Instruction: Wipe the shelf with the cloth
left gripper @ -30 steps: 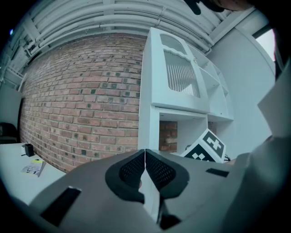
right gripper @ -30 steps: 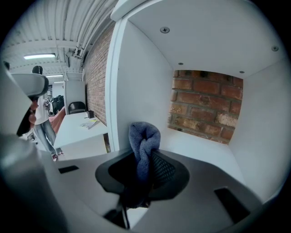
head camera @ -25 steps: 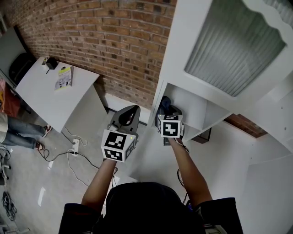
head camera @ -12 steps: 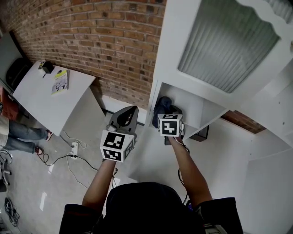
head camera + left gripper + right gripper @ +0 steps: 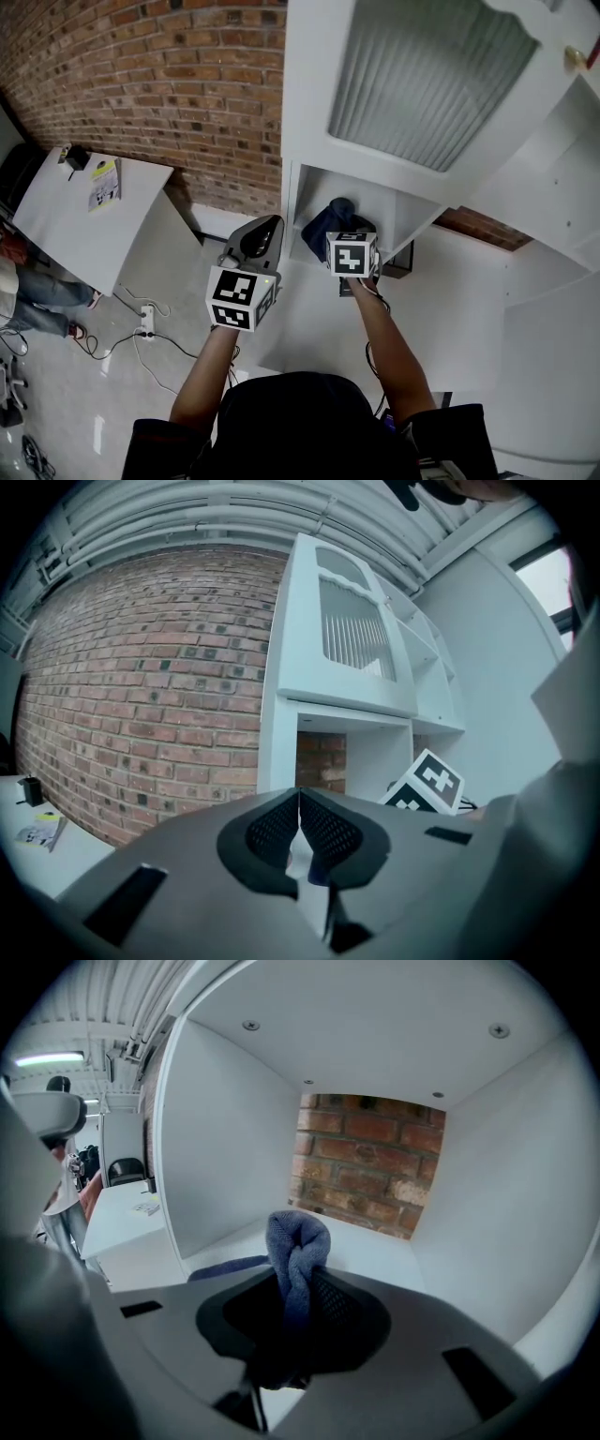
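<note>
At lower left, our left gripper (image 5: pixel 299 806) still hangs outside the cabinet, jaws pressed together on nothing. At centre, our right gripper (image 5: pixel 300 1288) pinches the cloth (image 5: pixel 298 1239) on the shelf (image 5: pixel 380 1251). More cloth shows than a second ago. It has shifted along the floor, so we judge wiping is under way. We count two grippers, one cloth, one shelf bay.

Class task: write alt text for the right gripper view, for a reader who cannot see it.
The right gripper is shut on a bunched blue cloth, its folded end sticking up between the jaws, inside a white shelf compartment. Red brick wall shows through the compartment's open back.
</note>
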The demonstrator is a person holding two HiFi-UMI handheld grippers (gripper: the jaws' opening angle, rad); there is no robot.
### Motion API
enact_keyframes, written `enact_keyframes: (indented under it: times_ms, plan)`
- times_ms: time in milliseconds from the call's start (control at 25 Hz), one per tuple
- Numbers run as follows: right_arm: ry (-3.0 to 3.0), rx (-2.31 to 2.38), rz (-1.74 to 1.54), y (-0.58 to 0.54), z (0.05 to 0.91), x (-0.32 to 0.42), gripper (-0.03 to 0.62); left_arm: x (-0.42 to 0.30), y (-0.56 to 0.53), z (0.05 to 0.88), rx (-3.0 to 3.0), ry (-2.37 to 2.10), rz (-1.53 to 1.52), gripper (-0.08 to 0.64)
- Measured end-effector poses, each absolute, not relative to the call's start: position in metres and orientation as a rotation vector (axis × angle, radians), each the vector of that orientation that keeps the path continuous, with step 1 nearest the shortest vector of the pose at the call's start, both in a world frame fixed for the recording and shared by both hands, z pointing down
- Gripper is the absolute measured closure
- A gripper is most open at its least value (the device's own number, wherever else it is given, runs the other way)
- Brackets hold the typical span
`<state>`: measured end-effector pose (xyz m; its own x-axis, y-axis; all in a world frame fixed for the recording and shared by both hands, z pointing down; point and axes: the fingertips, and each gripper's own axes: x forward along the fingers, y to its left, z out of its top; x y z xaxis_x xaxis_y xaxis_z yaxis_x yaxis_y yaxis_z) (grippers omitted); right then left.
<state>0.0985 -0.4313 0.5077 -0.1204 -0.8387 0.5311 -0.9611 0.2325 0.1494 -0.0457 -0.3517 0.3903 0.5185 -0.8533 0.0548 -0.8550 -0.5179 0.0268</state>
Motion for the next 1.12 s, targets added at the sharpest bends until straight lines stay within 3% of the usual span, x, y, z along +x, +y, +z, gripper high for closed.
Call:
enact_keyframes:
  times_ms: [1120]
  plan:
    - [-1.844, 1.846, 0.399, -0.417, 0.512, 0.181, 0.502, 0.042, -0.355, 0.393, 2.870, -1.217, 0.106, 0.543]
